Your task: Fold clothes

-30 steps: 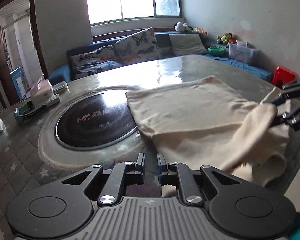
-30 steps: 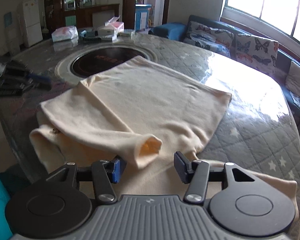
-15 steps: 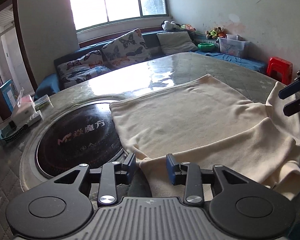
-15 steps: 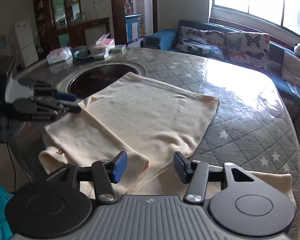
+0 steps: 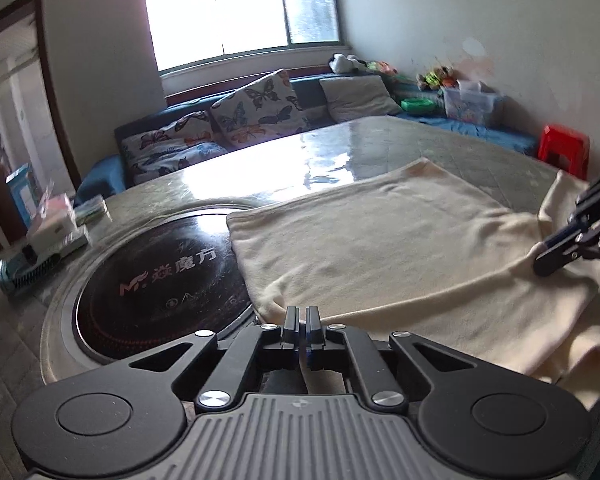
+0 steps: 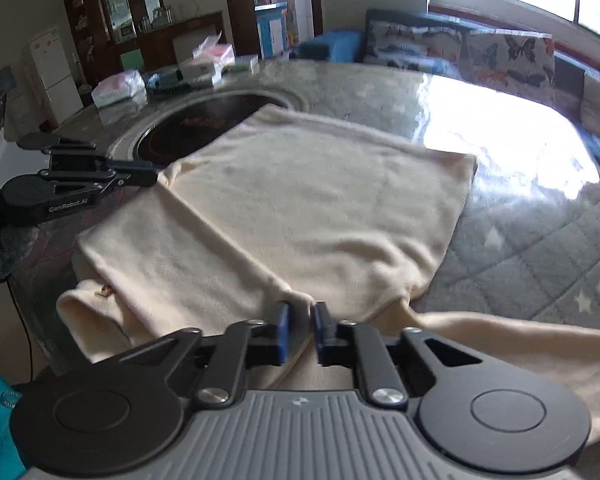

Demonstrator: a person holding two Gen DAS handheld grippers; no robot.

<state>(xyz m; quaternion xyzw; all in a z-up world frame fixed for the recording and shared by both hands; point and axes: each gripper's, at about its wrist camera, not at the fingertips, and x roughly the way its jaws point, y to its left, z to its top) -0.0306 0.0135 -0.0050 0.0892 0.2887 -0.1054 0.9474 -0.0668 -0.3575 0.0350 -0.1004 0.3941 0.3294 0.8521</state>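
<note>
Near edge: the left gripper (image 5: 301,330) and right gripper (image 6: 299,330) each pinch the folded edge of the cream garment (image 6: 320,200), which lies flat on the table (image 6: 540,240). Judged step: gripping for another fold; next, both should lift together toward the far hem beside the cooktop (image 5: 160,276).

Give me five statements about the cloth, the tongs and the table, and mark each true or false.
1. The left tongs are wide open. False: shut on the cream cloth's edge.
2. The cloth partly covers the round black cooktop. True.
3. The right tongs have cloth between their fingers. True.
4. The cloth is bright blue. False: cream.
5. The red stool stands on the table. False: it stands beyond it, by the wall.
</note>
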